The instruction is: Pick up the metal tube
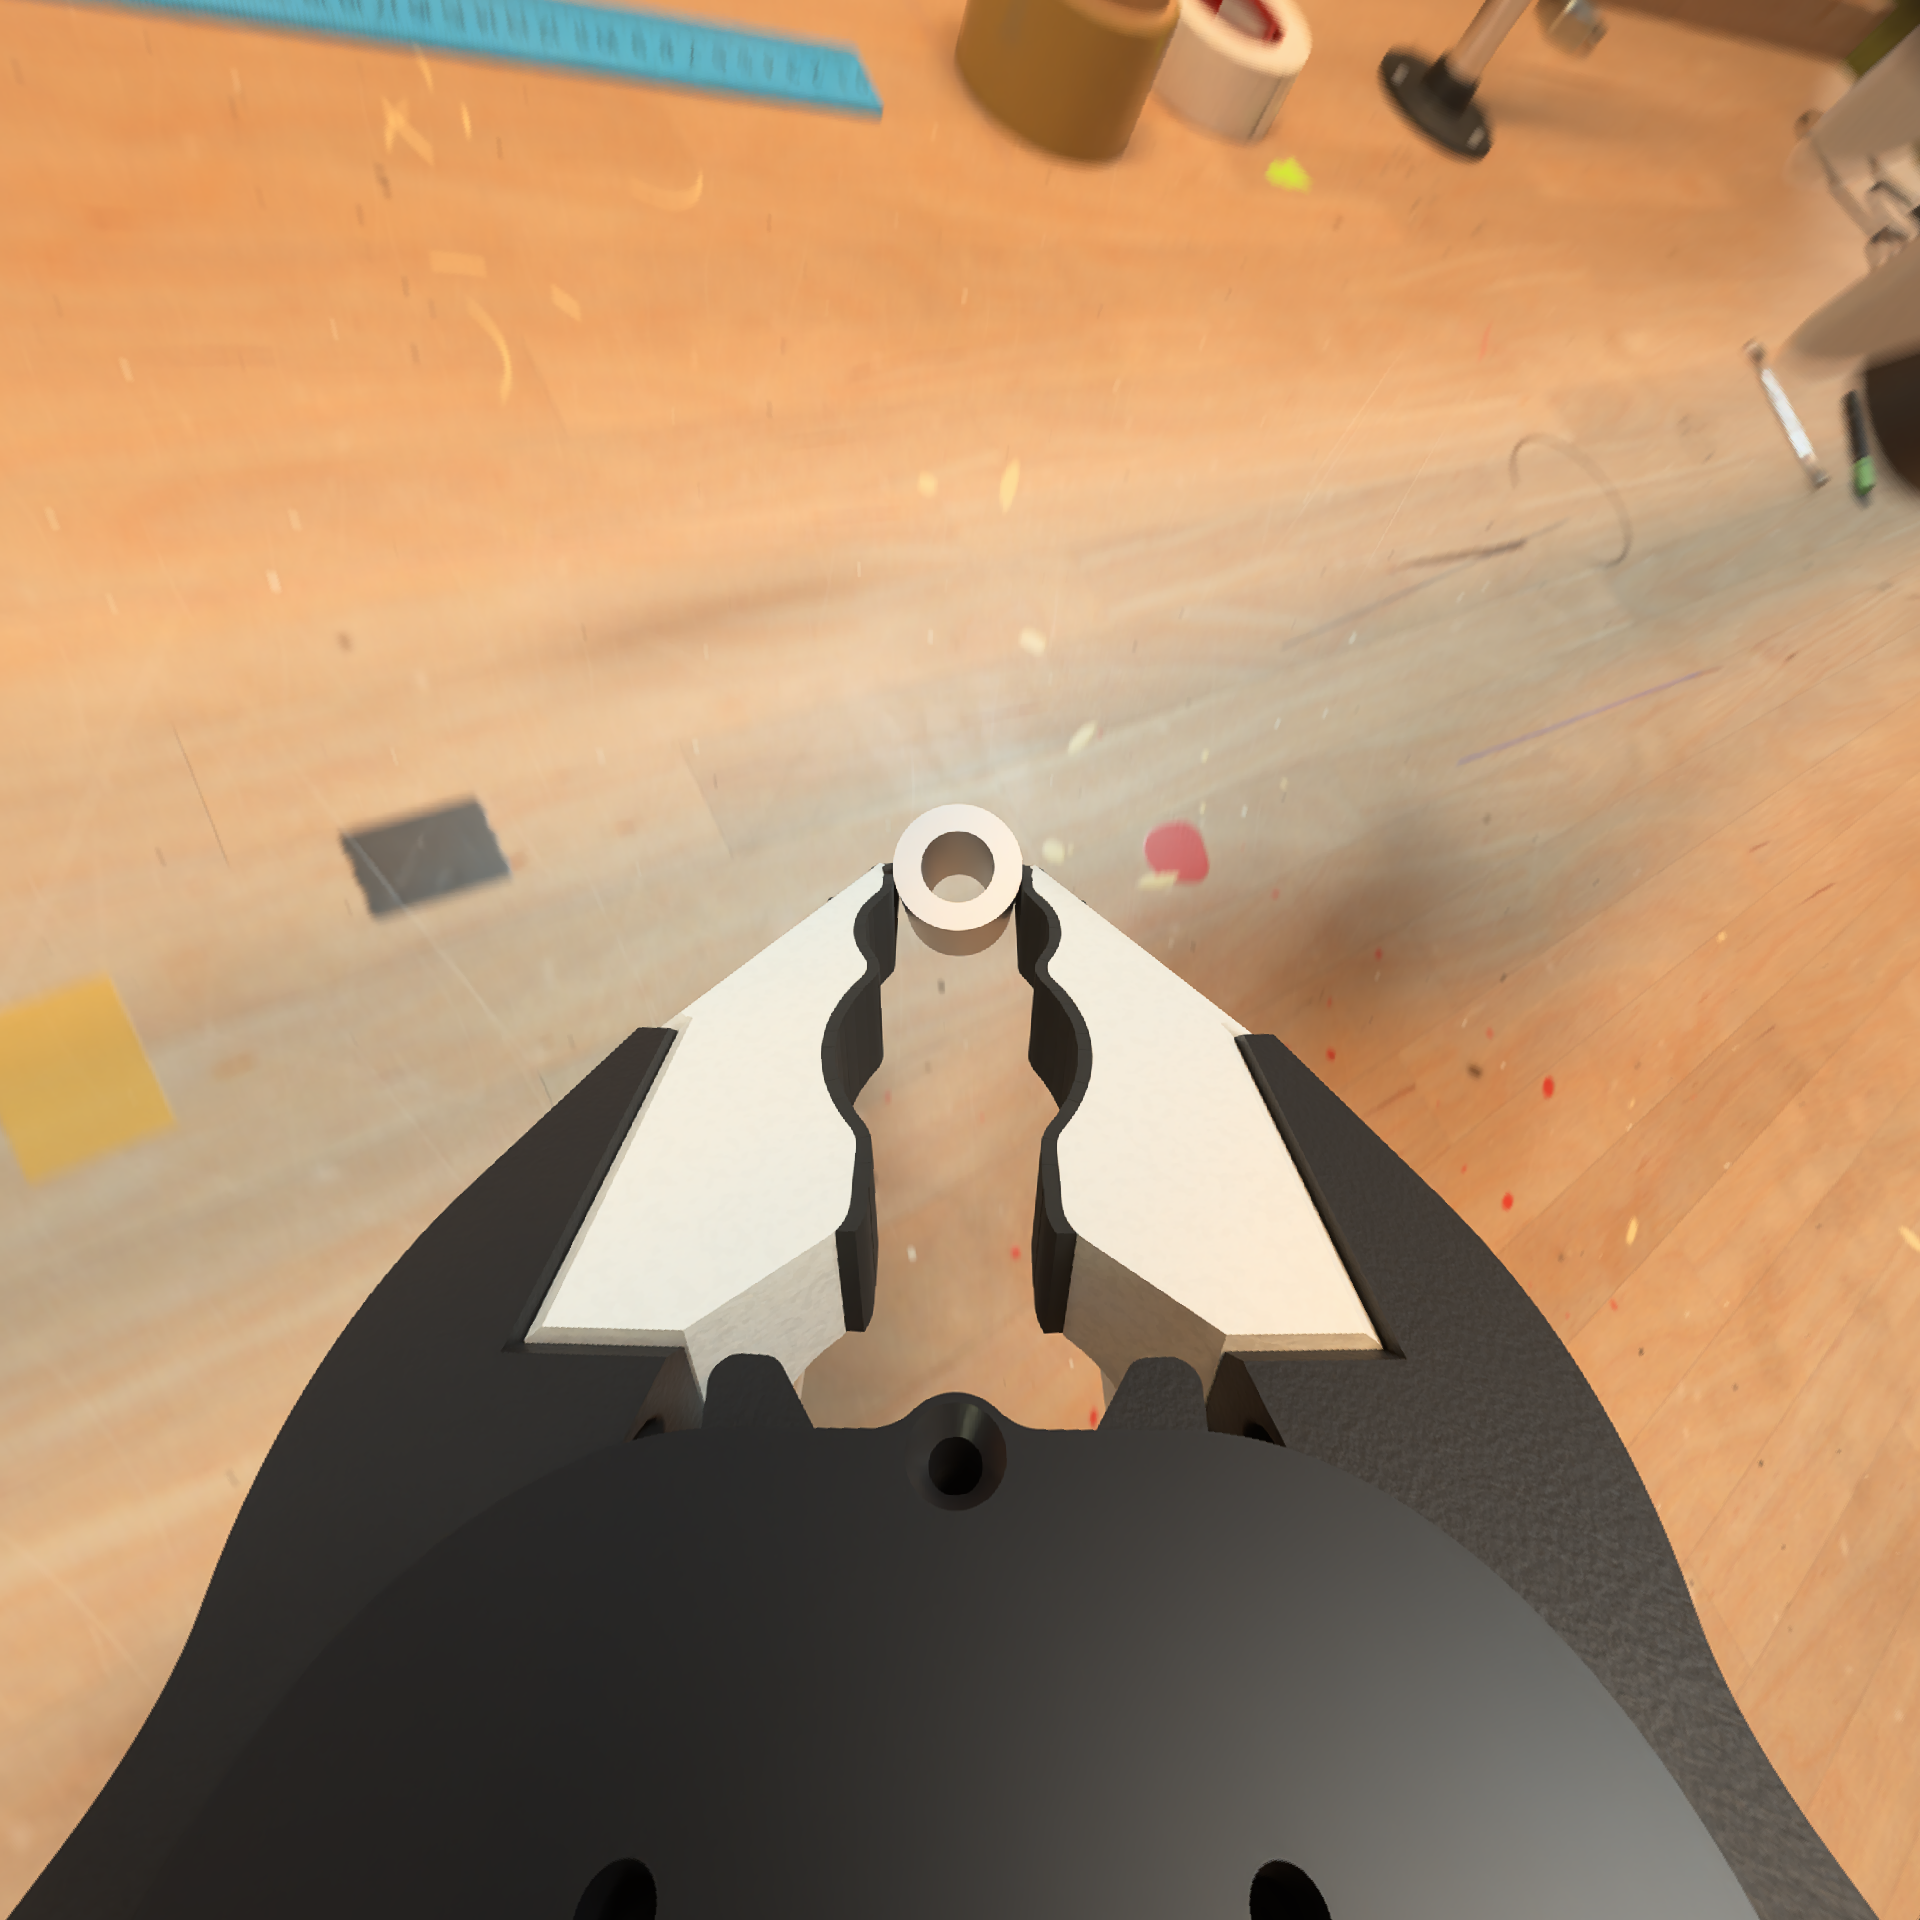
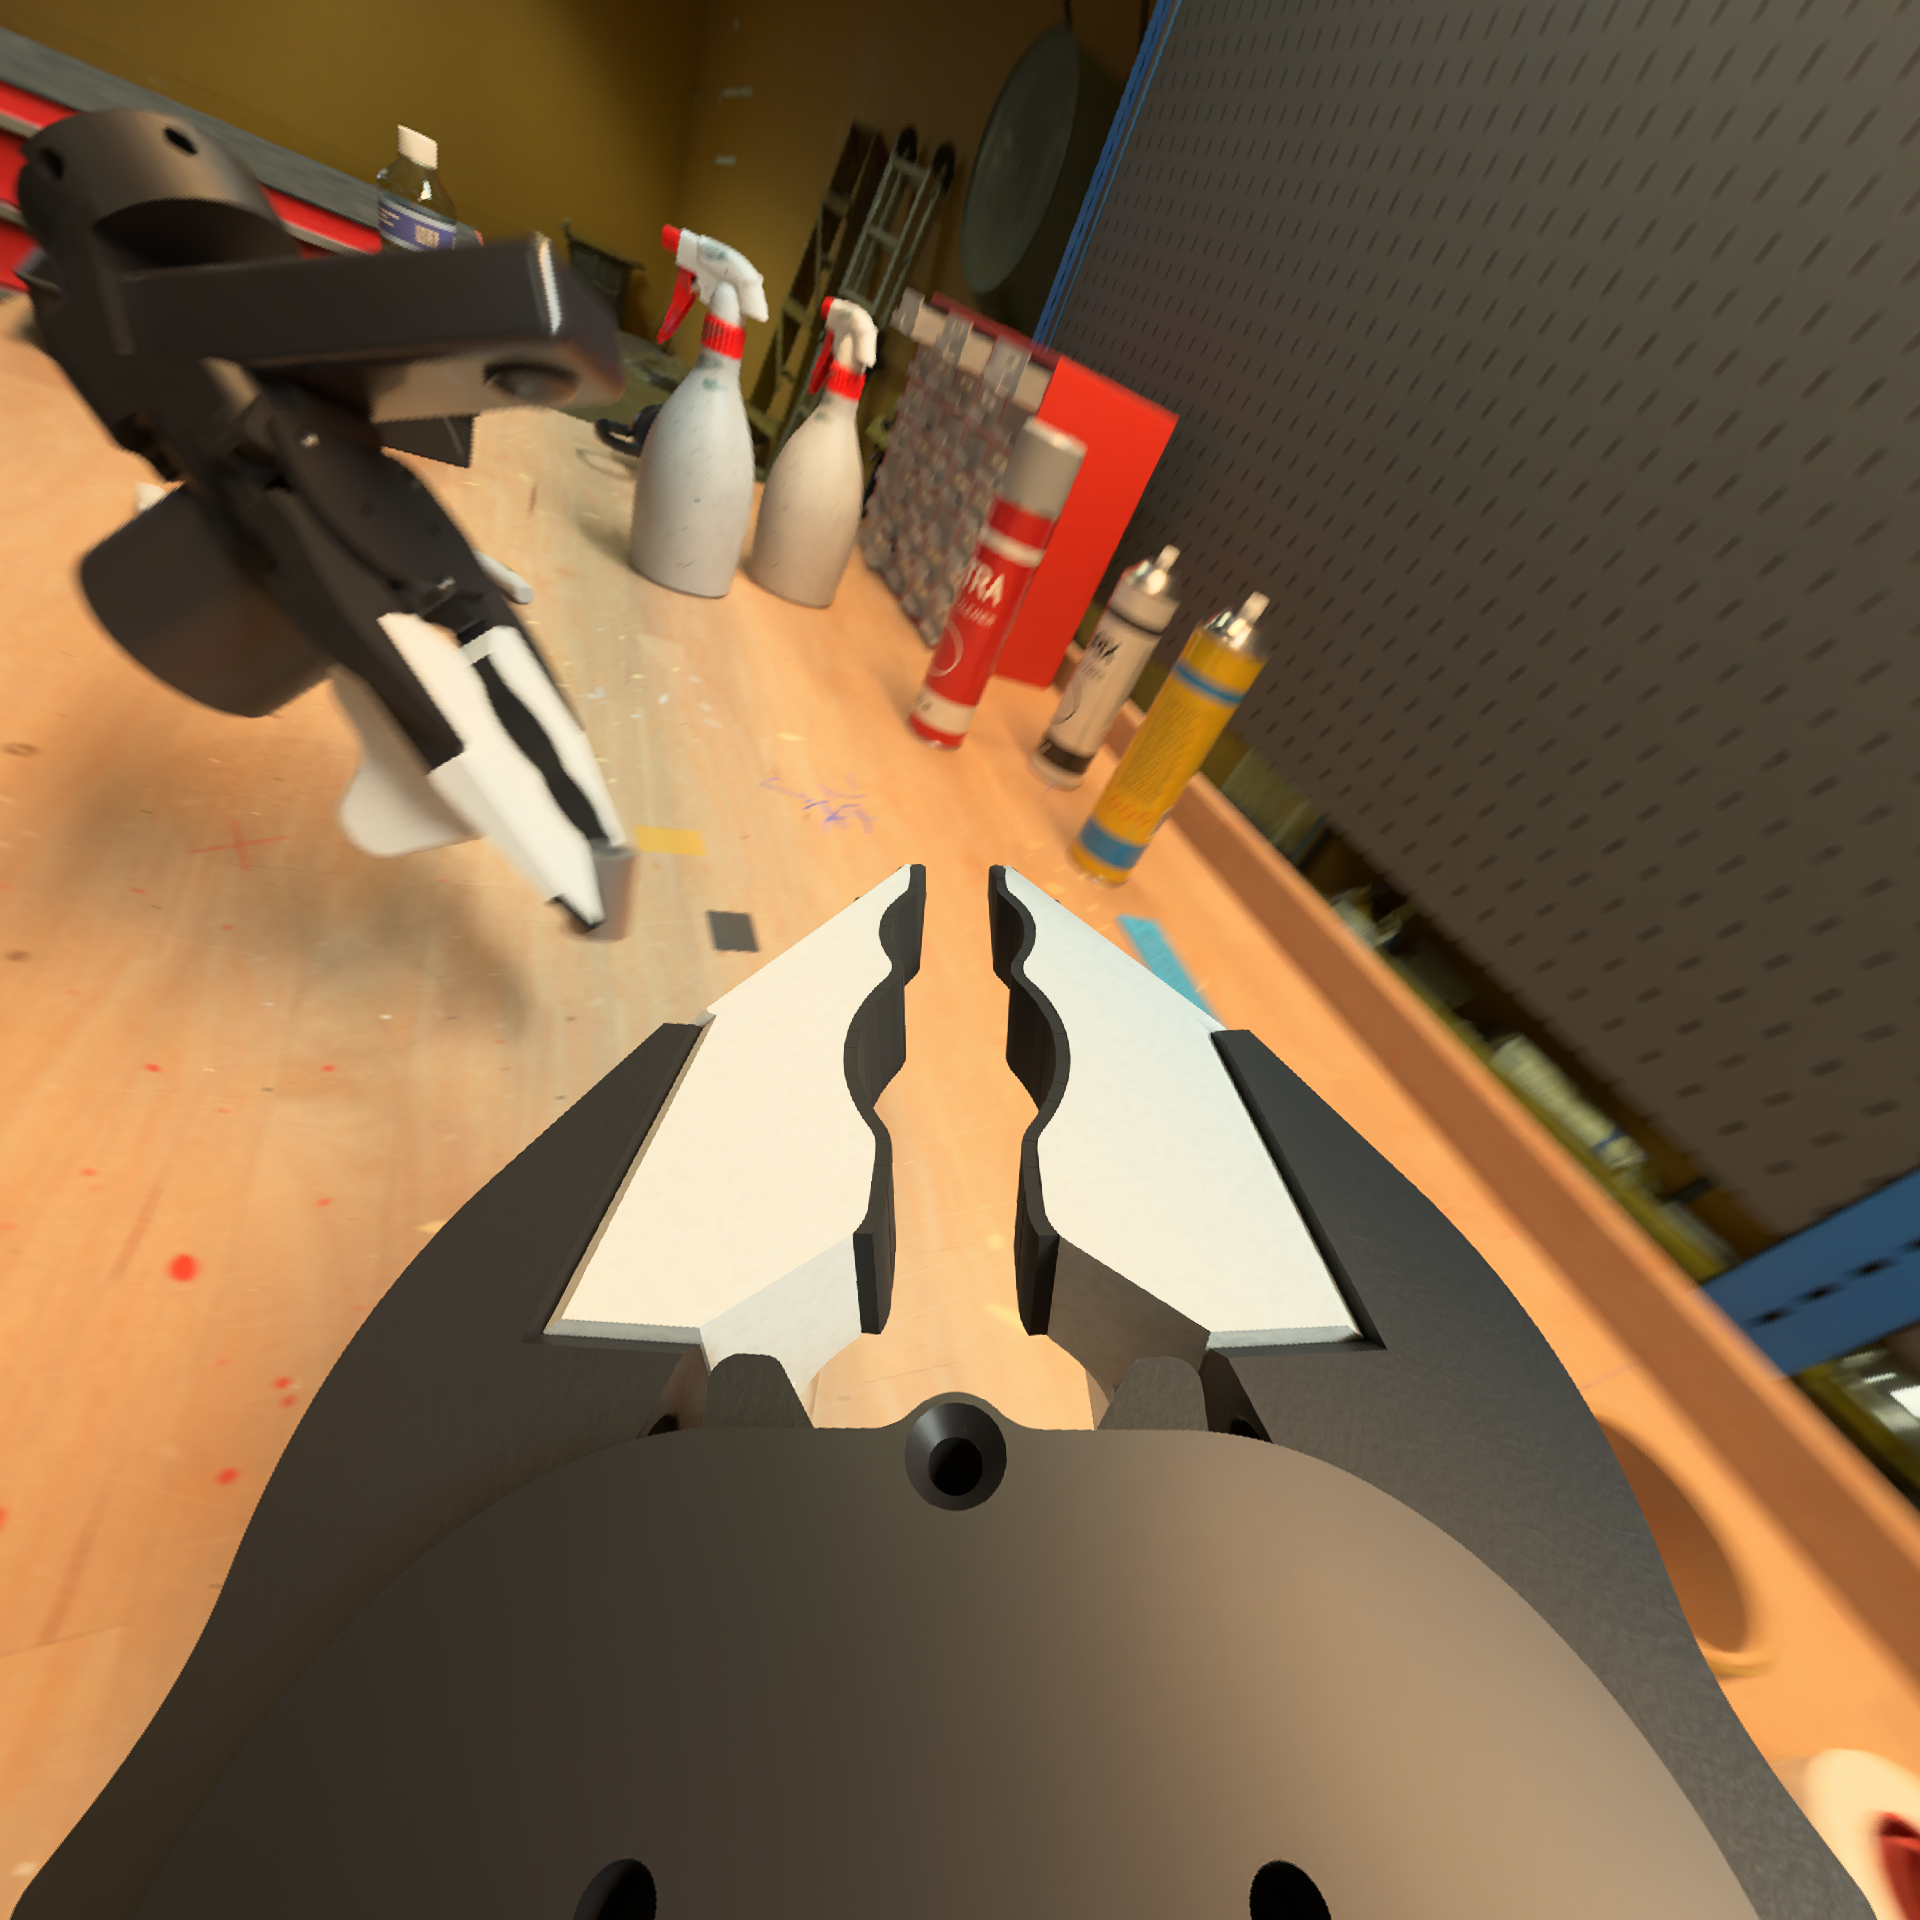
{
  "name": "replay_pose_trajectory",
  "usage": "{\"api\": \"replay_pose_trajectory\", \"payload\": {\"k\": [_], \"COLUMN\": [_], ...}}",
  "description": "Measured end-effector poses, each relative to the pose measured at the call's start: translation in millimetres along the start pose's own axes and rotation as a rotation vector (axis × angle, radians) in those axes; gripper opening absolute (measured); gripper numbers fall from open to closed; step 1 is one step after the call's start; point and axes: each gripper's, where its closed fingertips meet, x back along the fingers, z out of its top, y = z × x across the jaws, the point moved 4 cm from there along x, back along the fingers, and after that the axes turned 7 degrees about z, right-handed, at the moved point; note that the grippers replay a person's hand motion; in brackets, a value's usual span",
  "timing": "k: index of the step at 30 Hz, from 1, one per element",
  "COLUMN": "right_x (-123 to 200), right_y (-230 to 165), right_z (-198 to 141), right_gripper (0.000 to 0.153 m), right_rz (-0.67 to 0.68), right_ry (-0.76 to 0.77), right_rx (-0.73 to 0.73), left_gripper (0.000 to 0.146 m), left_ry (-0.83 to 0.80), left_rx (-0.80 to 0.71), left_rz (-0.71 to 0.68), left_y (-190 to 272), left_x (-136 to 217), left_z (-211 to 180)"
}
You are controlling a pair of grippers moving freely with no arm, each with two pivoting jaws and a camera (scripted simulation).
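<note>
Gripping short pale metal tube upright at very tips of left gripper, above wooden workbench. Shallow tip hold: risks slipping, tilting out on jerk. Right gripper narrowly parted, empty.

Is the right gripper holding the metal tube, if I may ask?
No, the right gripper is empty; the left gripper clamps the tube.

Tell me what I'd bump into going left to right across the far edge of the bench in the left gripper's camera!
Blue ruler → brown jar → roll of tape → black-footed metal stand. Nearer the camera, the left gripper pinches the metal tube.
</note>
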Motion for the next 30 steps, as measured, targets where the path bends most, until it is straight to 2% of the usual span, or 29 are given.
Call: {"api": "replay_pose_trajectory", "payload": {"k": [2, 5, 9, 20, 26, 30], "right_x": [-13, -30, -39, -45, -46, -46], "right_y": [-5, -12, -17, -27, -30, -33], "right_z": [-14, -31, -44, -55, -56, -57], "right_gripper": [0.012, 0.012, 0.012, 0.012, 0.012, 0.012], "right_rz": [0.038, 0.04, -0.017, -0.112, -0.117, -0.128], "right_ry": [-0.023, -0.037, 0.006, 0.035, 0.04, 0.04], "right_rx": [-0.094, -0.161, -0.169, -0.015, 0.026, 0.103], "left_gripper": [0.022, 0.022, 0.022, 0.022, 0.022, 0.022], "left_ry": [0.034, 0.092, 0.142, 0.187, 0.188, 0.175], "left_rx": [-0.008, -0.013, -0.045, -0.036, -0.03, -0.028], "left_rz": [-0.035, -0.105, -0.126, -0.177, -0.204, -0.231], "left_y": [-3, 0, 7, 20, 24, 28], "left_x": [-1, -8, -26, -30, -27, -27], "left_z": [23, 51, 56, 45, 44, 43]}}
